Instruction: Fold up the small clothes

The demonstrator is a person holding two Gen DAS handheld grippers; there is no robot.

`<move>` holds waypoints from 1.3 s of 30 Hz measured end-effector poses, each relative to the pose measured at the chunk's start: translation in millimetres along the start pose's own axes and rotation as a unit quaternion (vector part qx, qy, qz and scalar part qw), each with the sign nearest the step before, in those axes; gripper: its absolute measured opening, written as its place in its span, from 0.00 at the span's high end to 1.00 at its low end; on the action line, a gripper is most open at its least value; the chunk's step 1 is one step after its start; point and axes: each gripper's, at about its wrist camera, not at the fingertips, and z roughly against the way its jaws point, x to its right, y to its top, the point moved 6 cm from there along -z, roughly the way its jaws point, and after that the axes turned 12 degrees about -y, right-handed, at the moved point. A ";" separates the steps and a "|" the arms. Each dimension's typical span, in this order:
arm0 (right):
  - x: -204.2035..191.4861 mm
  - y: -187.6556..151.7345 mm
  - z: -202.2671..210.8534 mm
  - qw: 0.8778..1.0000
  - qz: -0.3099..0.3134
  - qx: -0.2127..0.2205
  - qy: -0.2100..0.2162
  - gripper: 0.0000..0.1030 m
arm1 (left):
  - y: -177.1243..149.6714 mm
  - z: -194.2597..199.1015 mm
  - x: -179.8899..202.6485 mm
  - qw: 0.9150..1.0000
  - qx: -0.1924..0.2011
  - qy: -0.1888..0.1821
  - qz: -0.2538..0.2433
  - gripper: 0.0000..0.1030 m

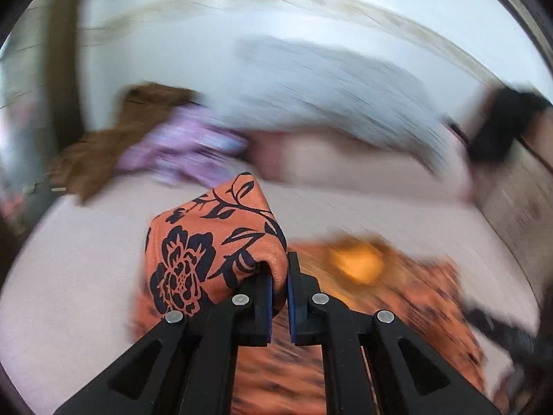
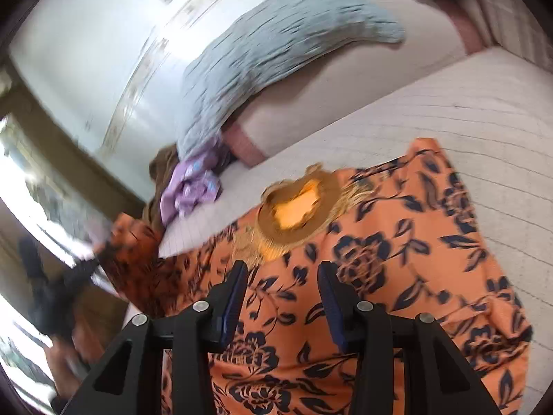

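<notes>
At lower centre, our left gripper (image 1: pixel 278 278) pinches the orange floral garment's (image 2: pixel 380 259) lifted sleeve; our right gripper (image 2: pixel 283 297) hovers half-open, empty, over its body, neckline (image 2: pixel 297 211) ahead.

Left gripper (image 1: pixel 279 276) pinched tight on cloth; right gripper (image 2: pixel 283 276) parted, gripping nothing.

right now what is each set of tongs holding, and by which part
Left tongs pinch a bunched fold of the orange floral garment, apparently its sleeve end. Right tongs hold nothing.
</notes>
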 end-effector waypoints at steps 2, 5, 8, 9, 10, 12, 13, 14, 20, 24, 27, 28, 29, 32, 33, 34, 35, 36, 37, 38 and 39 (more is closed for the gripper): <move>14.9 12.7 6.2 1.000 -0.023 0.011 -0.008 0.57 | -26.0 -19.5 47.5 0.996 -0.068 -0.048 -0.028 0.88; 32.0 26.4 11.0 0.998 -0.050 0.018 -0.023 0.54 | -49.3 -18.2 73.2 0.991 -0.102 -0.076 -0.048 0.54; 45.2 32.7 7.7 0.997 -0.071 0.003 -0.025 0.47 | -47.4 8.6 55.3 0.995 -0.064 -0.036 -0.061 0.37; 45.8 32.5 5.2 0.997 -0.073 -0.004 -0.024 0.47 | -45.4 17.4 47.0 0.997 -0.051 -0.022 -0.059 0.32; 44.2 31.6 1.6 0.997 -0.069 -0.010 -0.025 0.46 | -40.0 29.1 28.0 0.998 -0.030 0.003 -0.049 0.28; 33.3 24.3 -5.0 0.998 -0.045 -0.024 -0.026 0.46 | -32.5 37.4 -4.4 0.998 -0.007 0.049 -0.029 0.26; 28.9 19.0 -5.2 0.999 -0.031 -0.028 -0.028 0.45 | -30.9 39.8 -24.4 0.997 -0.004 0.080 -0.013 0.26; 19.7 13.7 -9.9 0.999 -0.010 -0.036 -0.031 0.43 | -30.2 39.0 -46.1 0.995 -0.001 0.105 0.005 0.26; -40.3 -25.7 -27.7 0.991 0.125 -0.035 -0.040 0.32 | -42.3 10.0 -135.0 0.981 -0.026 0.180 0.072 0.27; -87.1 -66.9 -42.4 0.962 0.265 -0.014 -0.066 0.27 | -46.8 -11.5 -159.4 0.977 -0.046 0.179 0.106 0.26; -109.8 -94.4 -53.5 0.932 0.352 -0.001 -0.089 0.27 | -60.9 -25.8 -163.2 0.975 -0.081 0.153 0.142 0.28; -115.2 -102.6 -58.0 0.922 0.375 0.003 -0.098 0.27 | -67.0 -29.9 -162.5 0.973 -0.094 0.143 0.154 0.33; -118.3 -109.5 -63.1 0.914 0.392 0.005 -0.106 0.27 | -70.6 -31.3 -162.8 0.973 -0.102 0.143 0.152 0.36; -107.9 -113.2 -75.4 0.910 0.392 0.009 -0.134 0.29 | -78.7 -38.3 -163.5 0.970 -0.124 0.157 0.138 0.50; -99.4 -110.4 -78.9 0.917 0.374 0.000 -0.136 0.29 | -81.6 -39.6 -164.8 0.969 -0.128 0.156 0.141 0.55; -90.9 -104.4 -82.0 0.928 0.348 -0.012 -0.133 0.44 | -85.3 -40.5 -166.5 0.968 -0.133 0.150 0.148 0.57; -84.5 -99.0 -84.3 0.935 0.326 -0.021 -0.134 0.55 | -86.0 -41.7 -166.6 0.969 -0.132 0.147 0.151 0.59; -75.7 -90.4 -82.6 0.944 0.299 -0.026 -0.135 0.69 | -85.8 -41.4 -164.5 0.969 -0.131 0.145 0.149 0.63; -69.2 -82.2 -78.3 0.953 0.273 -0.029 -0.126 0.76 | -85.4 -41.6 -162.1 0.970 -0.131 0.146 0.142 0.68; -62.6 -73.5 -71.9 0.961 0.246 -0.027 -0.120 0.79 | -85.3 -42.9 -159.8 0.971 -0.132 0.149 0.135 0.70; -57.6 -67.4 -65.6 0.966 0.228 -0.023 -0.118 0.80 | -85.6 -43.6 -156.5 0.971 -0.133 0.155 0.123 0.70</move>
